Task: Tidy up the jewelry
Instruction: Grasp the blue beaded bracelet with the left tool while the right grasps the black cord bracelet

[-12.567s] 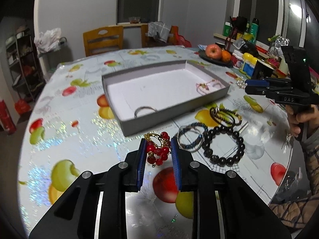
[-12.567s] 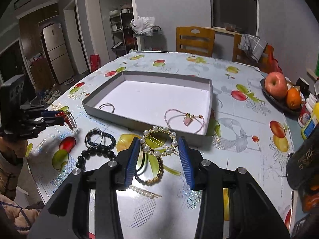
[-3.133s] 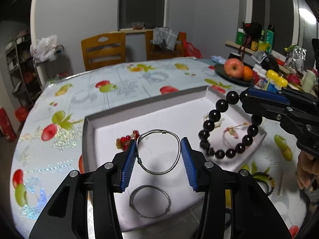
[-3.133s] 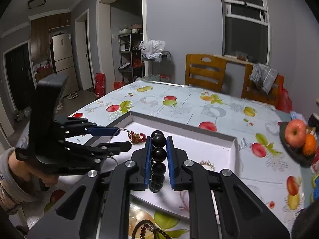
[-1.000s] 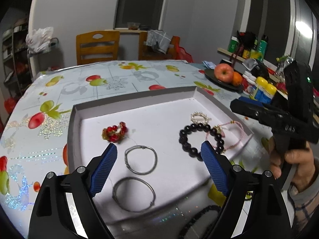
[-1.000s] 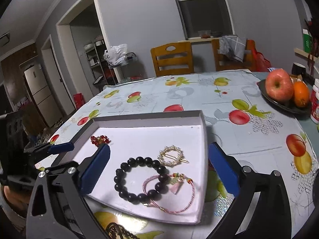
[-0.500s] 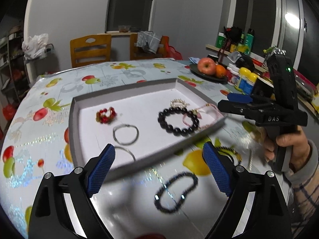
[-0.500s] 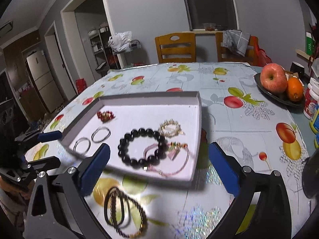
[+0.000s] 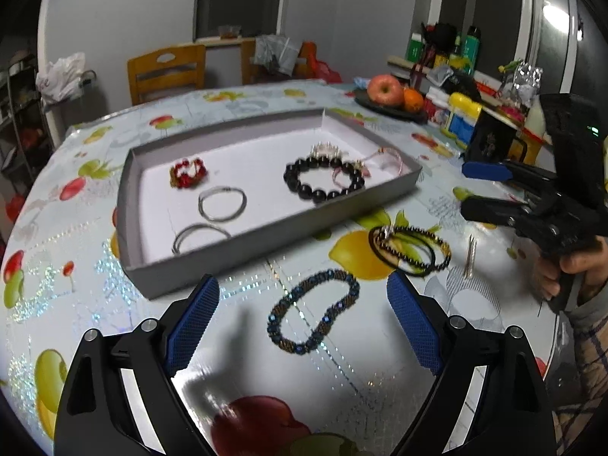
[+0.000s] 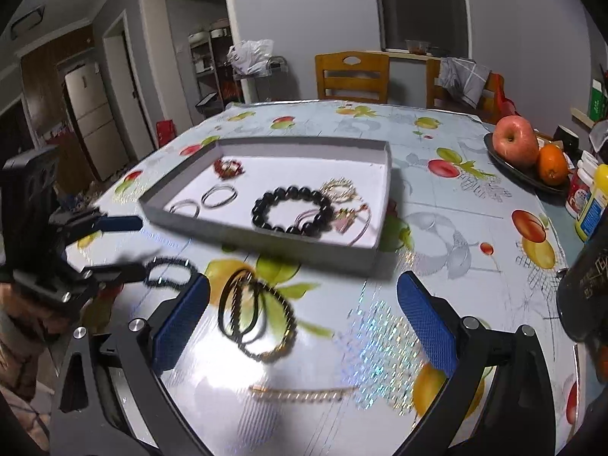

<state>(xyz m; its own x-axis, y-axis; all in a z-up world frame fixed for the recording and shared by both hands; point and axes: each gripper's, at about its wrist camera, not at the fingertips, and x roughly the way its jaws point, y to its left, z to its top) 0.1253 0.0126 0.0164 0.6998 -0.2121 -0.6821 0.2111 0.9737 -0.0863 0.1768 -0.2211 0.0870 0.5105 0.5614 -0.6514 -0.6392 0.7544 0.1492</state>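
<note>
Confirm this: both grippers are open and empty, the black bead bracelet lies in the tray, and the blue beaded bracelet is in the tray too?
Not quite. The blue beaded bracelet lies on the tablecloth outside the tray, between the left gripper's fingers, as the left wrist view shows. The rest holds: right gripper open, black bead bracelet in the tray.

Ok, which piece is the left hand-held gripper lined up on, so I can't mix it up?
Start at the grey tray on the fruit-print tablecloth. On the cloth just in front of its near wall, between the open left hand-held gripper fingers, lies the blue-and-bronze beaded bracelet. It is a single loop, unlike the tangled dark bracelets to its right.
</note>
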